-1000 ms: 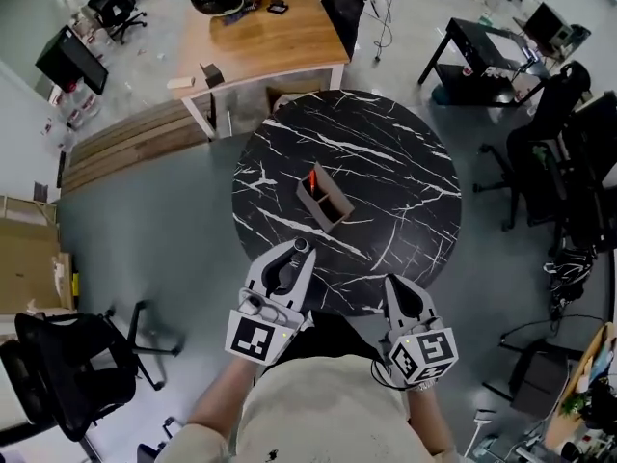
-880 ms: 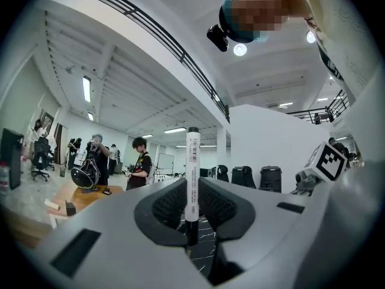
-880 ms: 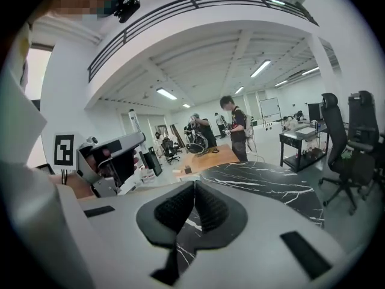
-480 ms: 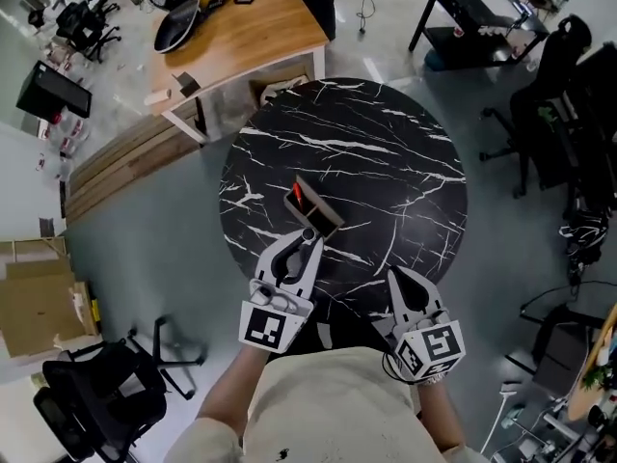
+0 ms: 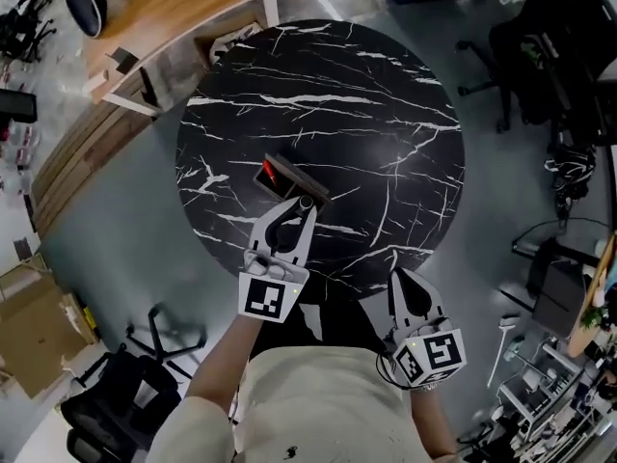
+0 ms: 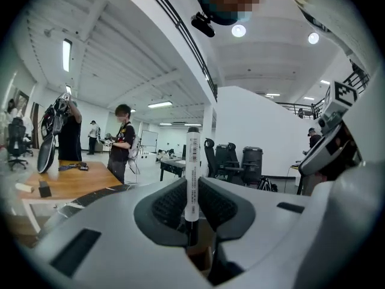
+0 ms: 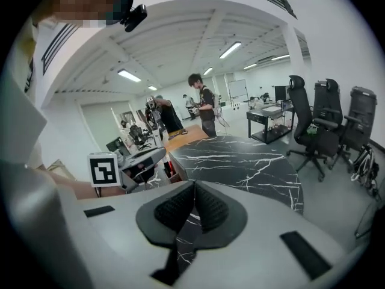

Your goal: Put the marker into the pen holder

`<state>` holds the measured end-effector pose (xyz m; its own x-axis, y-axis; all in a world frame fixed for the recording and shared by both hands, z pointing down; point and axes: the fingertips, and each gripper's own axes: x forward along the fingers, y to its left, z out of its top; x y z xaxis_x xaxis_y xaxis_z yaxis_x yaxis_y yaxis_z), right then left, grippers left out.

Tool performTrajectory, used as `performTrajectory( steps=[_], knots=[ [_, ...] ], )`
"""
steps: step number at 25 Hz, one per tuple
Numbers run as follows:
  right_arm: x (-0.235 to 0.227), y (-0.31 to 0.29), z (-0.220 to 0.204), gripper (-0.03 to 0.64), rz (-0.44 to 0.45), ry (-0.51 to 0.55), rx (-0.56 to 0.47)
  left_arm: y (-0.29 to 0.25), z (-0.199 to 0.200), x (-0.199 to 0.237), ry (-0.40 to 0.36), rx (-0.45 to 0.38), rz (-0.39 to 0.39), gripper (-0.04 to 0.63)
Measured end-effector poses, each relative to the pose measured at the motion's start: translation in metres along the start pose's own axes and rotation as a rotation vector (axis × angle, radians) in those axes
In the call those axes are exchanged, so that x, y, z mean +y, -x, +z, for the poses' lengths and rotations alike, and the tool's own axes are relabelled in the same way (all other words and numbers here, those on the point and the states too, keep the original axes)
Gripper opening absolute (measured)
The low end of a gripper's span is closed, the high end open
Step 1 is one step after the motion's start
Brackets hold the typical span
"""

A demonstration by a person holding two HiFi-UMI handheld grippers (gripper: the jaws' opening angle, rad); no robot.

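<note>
L tongs [image 5: 299,210] are gripping a white marker [image 6: 192,173]. In the left gripper view it's standing upright btw the ribbed pads [image 6: 165,206], jaws pressing on both sides of the barrel, dark tip pointing down and a barcode strip showing near the top.

In the head view the tongs' tips are hanging at the near edge of the pen holder [image 5: 301,181], w/ the marker's end showing right btw them. Can't tell whether it's touching the rim. The holder is a brown rectangular box, sitting skewed on the round black marble bench [image 5: 376,114], left of centre and toward the near side. A red marker [image 5: 269,174] is already lying inside, at the holder's far-left end.

R tongs [image 5: 398,278] are carrying nothing. In the right gripper view the jaws are meeting pad to pad, w/ only white-veined bench top showing beyond them. In the head view they're hovering at the bench's near edge, right of the L tongs and well apart from the holder. The L tongs' cube [image 7: 103,168] w/ its square marker is showing at the left of the right gripper view. Office chairs [image 7: 319,131] are standing beyond the bench on the right, and a person [image 7: 204,107] is standing at the far side.
</note>
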<state>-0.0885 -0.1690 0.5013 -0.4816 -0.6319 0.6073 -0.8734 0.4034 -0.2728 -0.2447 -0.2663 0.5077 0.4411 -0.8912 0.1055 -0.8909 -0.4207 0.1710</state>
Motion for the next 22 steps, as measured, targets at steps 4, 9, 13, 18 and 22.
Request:
performTrajectory(
  steps=[4,9,13,18,22],
  knots=[
    [0.015,-0.010,-0.013,0.017,0.005,-0.003,0.036,-0.005,-0.038,-0.004,-0.143,0.096,-0.061,0.066],
    [0.016,-0.022,-0.028,0.017,-0.010,-0.032,0.061,-0.009,-0.071,-0.006,-0.236,0.148,-0.086,0.066],
    [0.017,-0.029,-0.034,0.017,-0.016,-0.025,0.076,-0.008,-0.085,-0.001,-0.244,0.157,-0.102,0.066],
    [0.016,-0.035,-0.035,0.017,-0.017,-0.032,0.075,-0.008,-0.102,0.004,-0.235,0.176,-0.109,0.066],
    [0.016,-0.038,-0.038,0.017,-0.015,-0.031,0.078,-0.012,-0.112,0.004,-0.229,0.185,-0.098,0.066]
  ],
)
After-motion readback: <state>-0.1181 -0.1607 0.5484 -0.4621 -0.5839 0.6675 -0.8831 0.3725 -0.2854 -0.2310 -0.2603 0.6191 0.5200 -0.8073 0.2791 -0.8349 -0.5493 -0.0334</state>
